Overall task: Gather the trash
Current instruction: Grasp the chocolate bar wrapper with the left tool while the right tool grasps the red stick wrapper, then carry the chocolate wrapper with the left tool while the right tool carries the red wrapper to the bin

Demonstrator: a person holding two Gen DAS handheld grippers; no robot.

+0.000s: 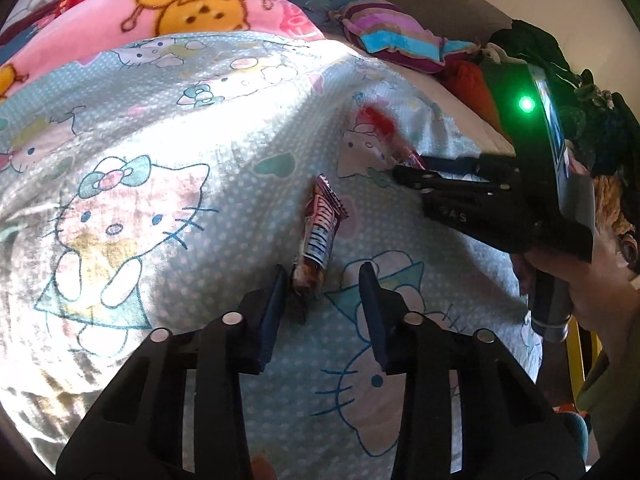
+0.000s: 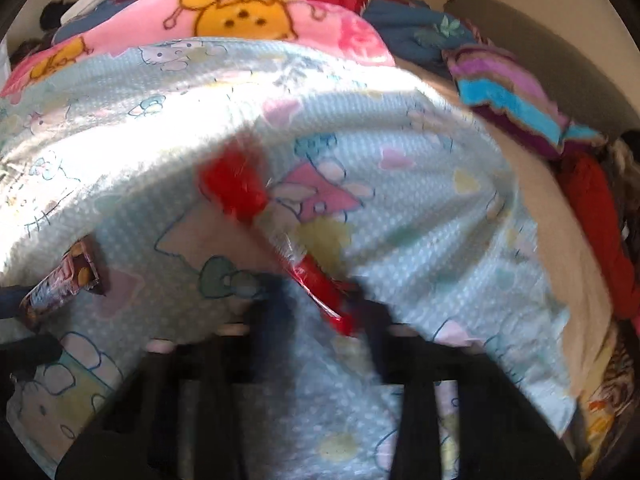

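Bed surface: a pale blue cartoon-cat bedsheet (image 1: pixel 160 184) covers the bed, with a pink blanket (image 1: pixel 192 12) bunched along its far side.

Left gripper (image 1: pixel 323 276): it is held low over the sheet with its jaws partly parted. A dark brown snack wrapper (image 1: pixel 318 228) lies on the sheet, its near end between the fingertips and beside the left finger (image 1: pixel 276 292). The right finger stands clear of the wrapper, so nothing is clamped.

Right gripper (image 2: pixel 320 312): the right wrist view is motion-blurred. A red-and-clear plastic wrapper (image 2: pixel 240 188) runs diagonally from the sheet down into the jaws. In the left wrist view the jaws are drawn narrow with the wrapper's end at their tip. Firm contact by the pads cannot be confirmed.

Far right: a striped pillow (image 1: pixel 400 36) lies by the edge of the bed, near a pile of clothes (image 1: pixel 532 52).
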